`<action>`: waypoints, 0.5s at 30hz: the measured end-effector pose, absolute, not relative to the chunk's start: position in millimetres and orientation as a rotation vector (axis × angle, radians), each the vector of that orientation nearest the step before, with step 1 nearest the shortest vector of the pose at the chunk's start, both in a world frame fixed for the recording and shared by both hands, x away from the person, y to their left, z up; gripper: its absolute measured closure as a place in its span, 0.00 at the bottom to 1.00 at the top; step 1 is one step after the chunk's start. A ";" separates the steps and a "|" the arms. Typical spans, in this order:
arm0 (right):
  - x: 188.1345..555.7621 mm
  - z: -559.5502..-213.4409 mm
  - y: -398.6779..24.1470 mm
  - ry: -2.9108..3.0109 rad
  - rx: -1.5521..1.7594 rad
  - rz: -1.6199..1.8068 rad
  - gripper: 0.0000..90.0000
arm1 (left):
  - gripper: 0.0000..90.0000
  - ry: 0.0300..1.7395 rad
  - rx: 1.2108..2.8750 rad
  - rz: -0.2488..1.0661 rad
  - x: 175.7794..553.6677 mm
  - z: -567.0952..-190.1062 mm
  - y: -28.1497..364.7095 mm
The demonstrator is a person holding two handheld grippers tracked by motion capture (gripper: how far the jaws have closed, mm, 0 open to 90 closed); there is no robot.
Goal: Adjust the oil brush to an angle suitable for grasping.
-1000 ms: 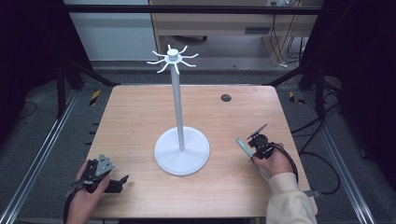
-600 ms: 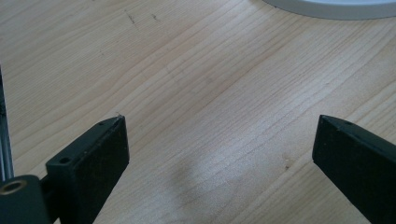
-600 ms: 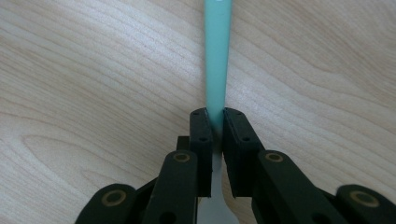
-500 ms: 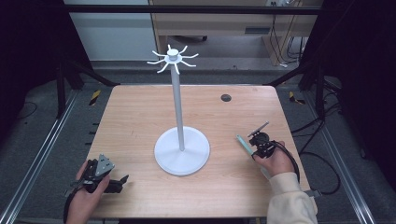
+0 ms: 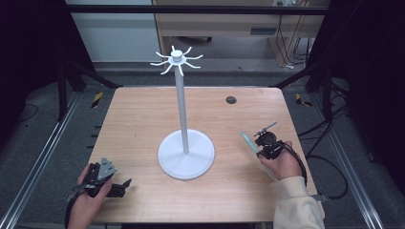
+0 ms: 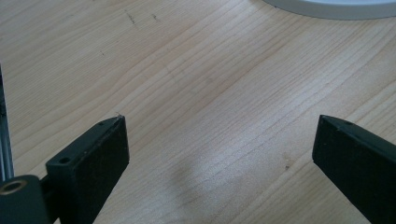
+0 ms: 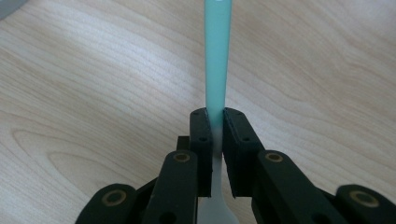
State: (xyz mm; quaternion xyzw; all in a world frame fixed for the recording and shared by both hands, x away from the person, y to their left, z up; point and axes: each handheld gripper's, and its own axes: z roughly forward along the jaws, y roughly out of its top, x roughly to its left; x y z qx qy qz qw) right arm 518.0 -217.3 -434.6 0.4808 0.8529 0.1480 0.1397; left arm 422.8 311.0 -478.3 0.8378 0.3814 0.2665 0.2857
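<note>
High view first: my right tongs (image 5: 258,143) sit near the right edge of the surface (image 5: 143,119), clamped on a thin teal stick (image 5: 249,141) that pokes out toward the white stand (image 5: 186,153). My left tongs (image 5: 122,183) rest low at the near left corner, well apart from the stand's round base. The stand's pole rises to a crown of short hooks (image 5: 177,58).

Left gripper view: the jaws of my left tongs (image 6: 219,135) stand wide apart with bare wood between them, and the rim of the stand's base is just at the top edge.

Right gripper view: my right tongs (image 7: 214,122) are pressed together on the teal stick (image 7: 216,56), which runs straight out ahead; its pale end trails back between the jaws.

I judge the stick is picked up and ready to carry. Next I'd need to lift it toward the hooks, keeping the grip firm so it doesn't swivel.
</note>
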 end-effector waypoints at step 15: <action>513.5 -414.7 -213.2 2.374 1.310 0.659 0.92 | 0.04 1.020 2.240 0.713 422.9 -478.4 311.2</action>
